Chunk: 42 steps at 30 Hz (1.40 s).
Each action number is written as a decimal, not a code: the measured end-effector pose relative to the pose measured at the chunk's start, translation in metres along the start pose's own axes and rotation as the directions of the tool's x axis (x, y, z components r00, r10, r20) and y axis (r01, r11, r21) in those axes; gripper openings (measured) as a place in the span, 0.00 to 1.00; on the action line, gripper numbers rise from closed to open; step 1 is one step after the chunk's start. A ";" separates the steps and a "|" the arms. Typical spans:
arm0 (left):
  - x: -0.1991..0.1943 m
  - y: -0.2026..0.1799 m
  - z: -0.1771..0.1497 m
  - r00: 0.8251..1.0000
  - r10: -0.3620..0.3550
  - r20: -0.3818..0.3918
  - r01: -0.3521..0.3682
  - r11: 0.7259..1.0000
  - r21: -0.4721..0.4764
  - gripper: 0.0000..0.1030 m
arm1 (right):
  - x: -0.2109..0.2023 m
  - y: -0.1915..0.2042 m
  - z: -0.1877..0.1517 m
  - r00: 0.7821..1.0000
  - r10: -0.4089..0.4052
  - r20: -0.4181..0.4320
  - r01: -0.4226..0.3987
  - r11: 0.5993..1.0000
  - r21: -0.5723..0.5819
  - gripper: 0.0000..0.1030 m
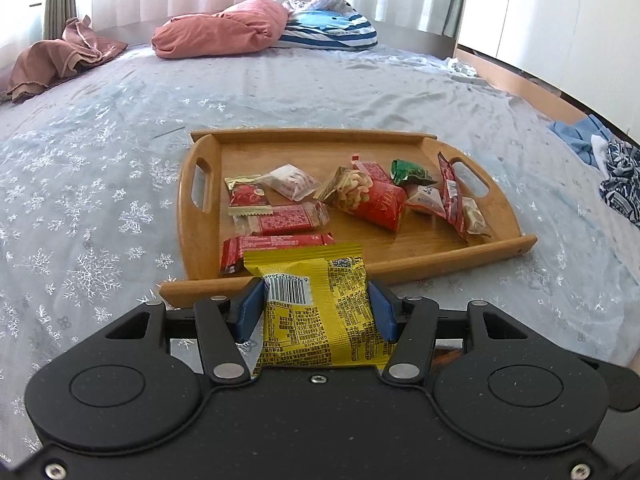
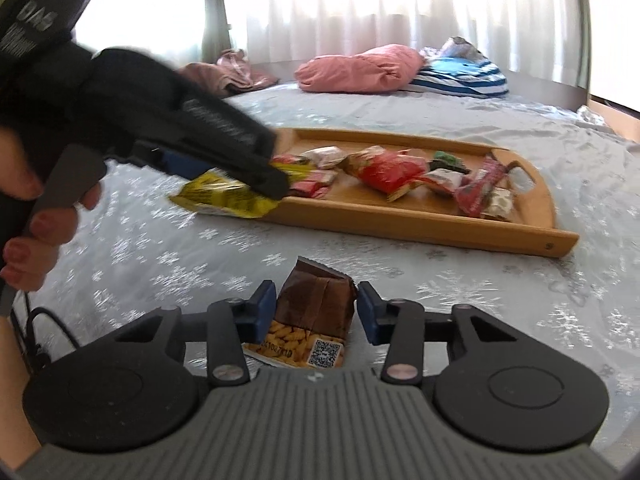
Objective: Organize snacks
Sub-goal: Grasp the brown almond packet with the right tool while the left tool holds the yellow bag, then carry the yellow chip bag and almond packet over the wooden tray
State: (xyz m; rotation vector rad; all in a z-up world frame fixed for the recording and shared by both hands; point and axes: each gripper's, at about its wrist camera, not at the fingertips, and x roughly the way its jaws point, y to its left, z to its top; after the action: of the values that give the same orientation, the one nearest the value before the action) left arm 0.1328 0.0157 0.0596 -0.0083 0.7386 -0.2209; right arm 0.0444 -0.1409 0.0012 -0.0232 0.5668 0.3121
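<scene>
A wooden tray (image 1: 400, 264) lies on the bed and holds several snack packs, among them a red peanut bag (image 1: 368, 196) and a green pack (image 1: 412, 172). My left gripper (image 1: 316, 300) is shut on a yellow snack pack (image 1: 320, 312) and holds it at the tray's near edge. In the right wrist view the left gripper (image 2: 276, 184) carries the yellow pack (image 2: 224, 196) by the tray (image 2: 420, 220). My right gripper (image 2: 316, 308) straddles a brown snack pack (image 2: 316, 308) lying on the sheet. Its left pad touches the pack; a small gap shows at the right pad.
The bed has a light blue snowflake sheet (image 1: 100, 220). A pink pillow (image 1: 224, 28) and a striped blue pillow (image 1: 332, 28) lie at the far end. Clothes (image 1: 612, 168) lie at the right edge. A black cable (image 2: 44, 328) runs at the left.
</scene>
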 end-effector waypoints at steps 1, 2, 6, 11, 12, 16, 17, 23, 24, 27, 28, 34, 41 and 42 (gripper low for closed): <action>0.000 0.001 0.001 1.000 0.002 0.001 -0.002 1.000 -0.001 0.52 | 0.000 -0.003 0.001 1.000 -0.009 0.000 0.009 1.000 0.010 0.44; 0.000 0.001 0.001 1.000 0.003 0.003 -0.003 1.000 -0.002 0.52 | 0.000 -0.008 0.002 1.000 -0.016 0.000 0.016 1.000 0.020 0.39; 0.001 0.003 0.004 1.000 0.010 0.006 -0.010 1.000 -0.010 0.52 | -0.001 -0.026 0.007 0.999 -0.048 -0.005 0.048 0.996 0.079 0.28; 0.002 0.003 0.004 1.000 0.008 0.007 -0.008 1.000 -0.011 0.52 | -0.002 -0.039 0.010 0.997 -0.079 -0.016 0.081 0.990 0.115 0.29; 0.002 0.003 0.003 1.000 0.009 0.006 -0.008 1.000 -0.011 0.52 | -0.002 -0.039 0.009 0.996 -0.087 -0.016 0.089 0.990 0.109 0.29; 0.003 0.003 0.001 1.000 0.010 0.004 -0.010 1.000 -0.015 0.52 | -0.004 -0.038 0.004 0.993 -0.118 -0.017 0.119 0.988 0.099 0.58; 0.003 0.002 0.000 1.000 0.010 0.004 -0.010 1.000 -0.015 0.52 | -0.005 -0.038 0.003 0.994 -0.106 -0.022 0.108 0.988 0.112 0.66; 0.005 -0.001 -0.003 1.000 0.022 0.003 -0.022 1.000 -0.006 0.52 | -0.002 -0.027 -0.006 0.994 -0.109 -0.033 0.112 0.983 0.148 0.69; 0.005 -0.001 -0.004 1.000 0.024 0.004 -0.024 1.000 -0.007 0.52 | -0.001 -0.024 -0.006 0.992 -0.121 -0.029 0.124 0.981 0.147 0.69; 0.006 -0.004 -0.006 1.000 0.029 0.008 -0.029 1.000 -0.002 0.52 | 0.003 -0.017 -0.009 0.988 -0.157 -0.013 0.157 0.974 0.161 0.69; 0.006 -0.004 -0.006 1.000 0.029 0.009 -0.029 1.000 0.000 0.52 | 0.004 -0.015 -0.010 0.986 -0.166 -0.008 0.165 0.973 0.164 0.69; 0.007 -0.008 -0.008 0.999 0.039 0.019 -0.039 0.999 0.018 0.52 | 0.008 -0.013 -0.009 0.980 -0.200 0.011 0.195 0.967 0.167 0.47; 0.006 -0.007 -0.007 0.998 0.049 0.033 -0.050 0.999 0.015 0.52 | -0.001 -0.026 -0.001 0.978 -0.208 0.023 0.199 0.959 0.200 0.44; 0.006 -0.007 -0.007 0.998 0.049 0.035 -0.049 0.999 0.012 0.52 | -0.003 -0.029 0.001 0.977 -0.211 0.029 0.201 0.957 0.208 0.44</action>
State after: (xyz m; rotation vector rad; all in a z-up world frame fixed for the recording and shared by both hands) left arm 0.1314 0.0079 0.0511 0.0186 0.7020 -0.1785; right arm 0.0514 -0.1697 0.0016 0.1232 0.5389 0.0502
